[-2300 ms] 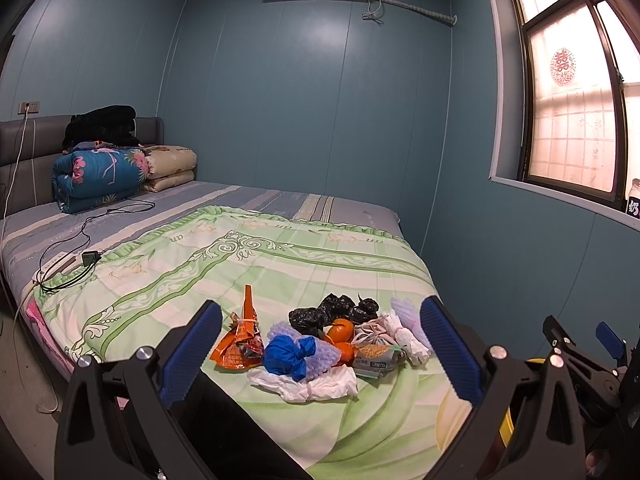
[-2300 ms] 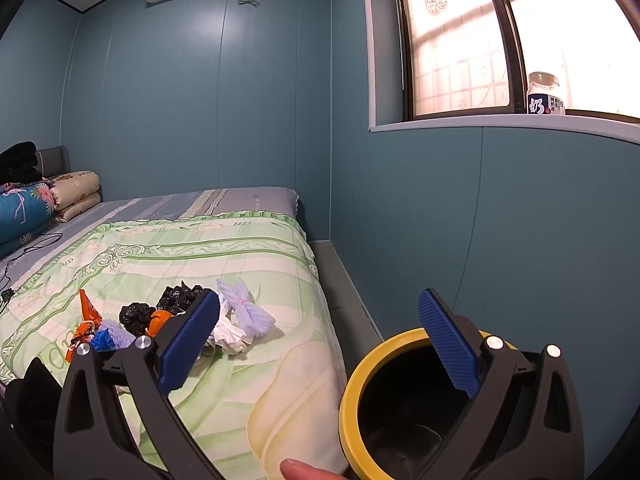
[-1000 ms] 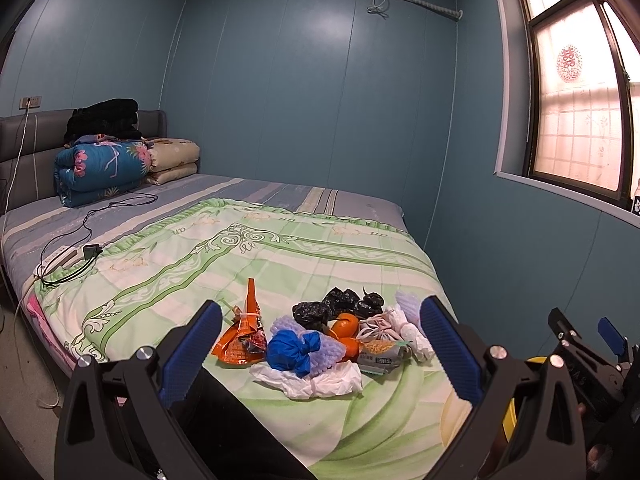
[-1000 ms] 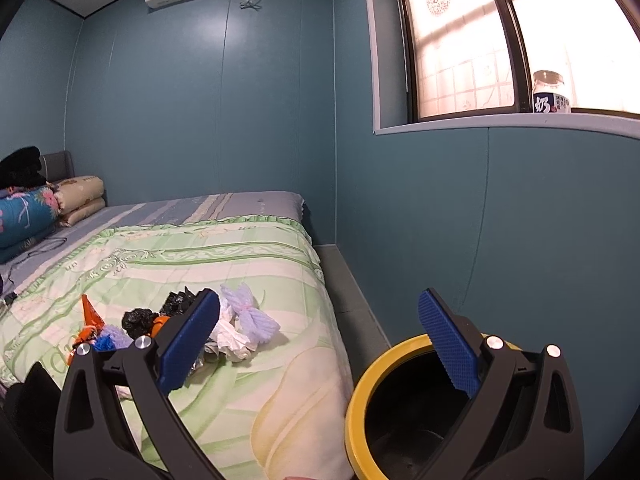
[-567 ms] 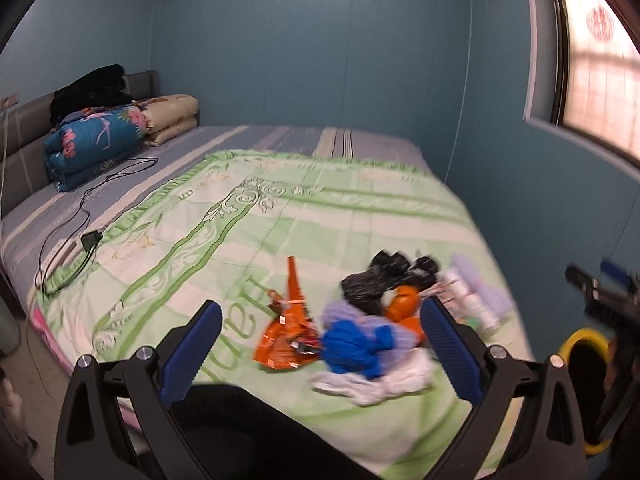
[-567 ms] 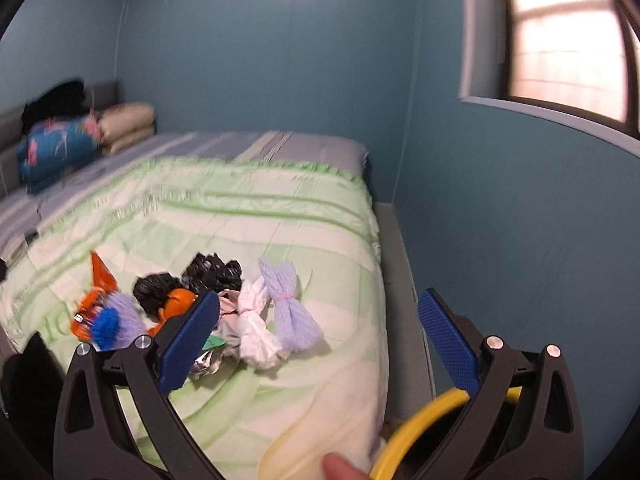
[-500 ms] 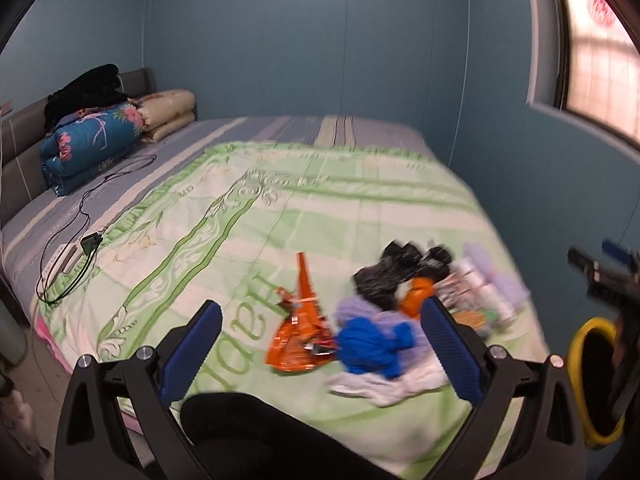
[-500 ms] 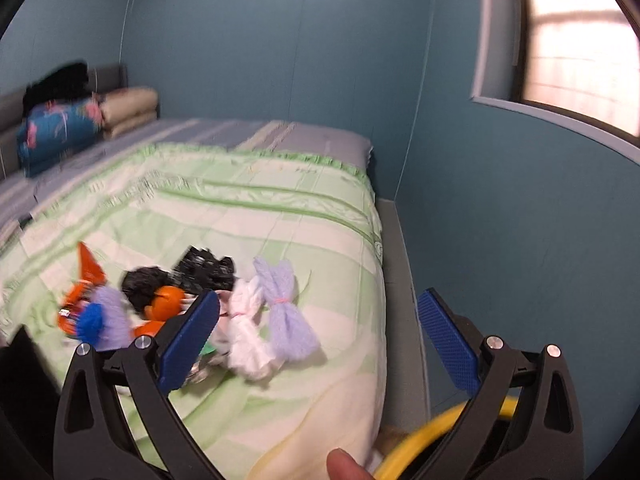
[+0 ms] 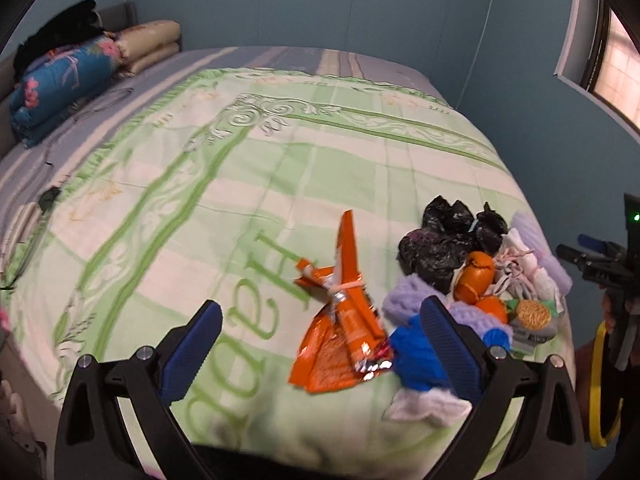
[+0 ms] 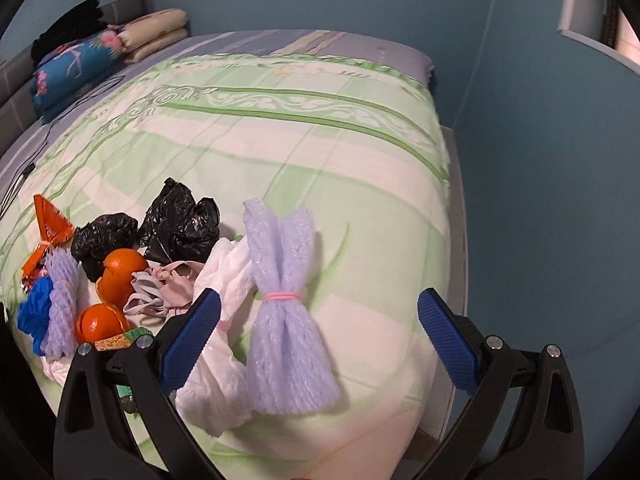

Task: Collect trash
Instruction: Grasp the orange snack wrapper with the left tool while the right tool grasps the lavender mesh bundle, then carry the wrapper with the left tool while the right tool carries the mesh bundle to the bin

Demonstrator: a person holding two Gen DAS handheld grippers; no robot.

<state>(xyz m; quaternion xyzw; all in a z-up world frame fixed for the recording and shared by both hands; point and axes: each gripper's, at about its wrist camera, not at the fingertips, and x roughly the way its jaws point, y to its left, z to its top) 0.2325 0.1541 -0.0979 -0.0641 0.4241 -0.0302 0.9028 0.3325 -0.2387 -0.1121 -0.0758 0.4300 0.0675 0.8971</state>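
A pile of trash lies on the near corner of the green quilt [image 9: 248, 184]. In the left wrist view I see an orange snack wrapper [image 9: 340, 332], a blue bag [image 9: 416, 360], black bags [image 9: 448, 248] and orange peels [image 9: 474, 280]. My left gripper [image 9: 320, 344] is open just above the wrapper. In the right wrist view a lilac foam net [image 10: 284, 312] tied with a pink band lies beside a white bag [image 10: 224, 320], black bags [image 10: 180, 224] and orange peels [image 10: 120, 276]. My right gripper [image 10: 320, 336] is open over the foam net.
A yellow-rimmed bin [image 9: 600, 392] stands on the floor right of the bed, beside the right gripper's body [image 9: 608, 268]. Folded bedding [image 9: 68, 76] and a cable [image 9: 48, 196] are at the far left. The blue wall [image 10: 540, 160] is close on the right.
Both grippers have tilted down and moved in toward the trash pile. The bin has left the right wrist view. Both stay open.
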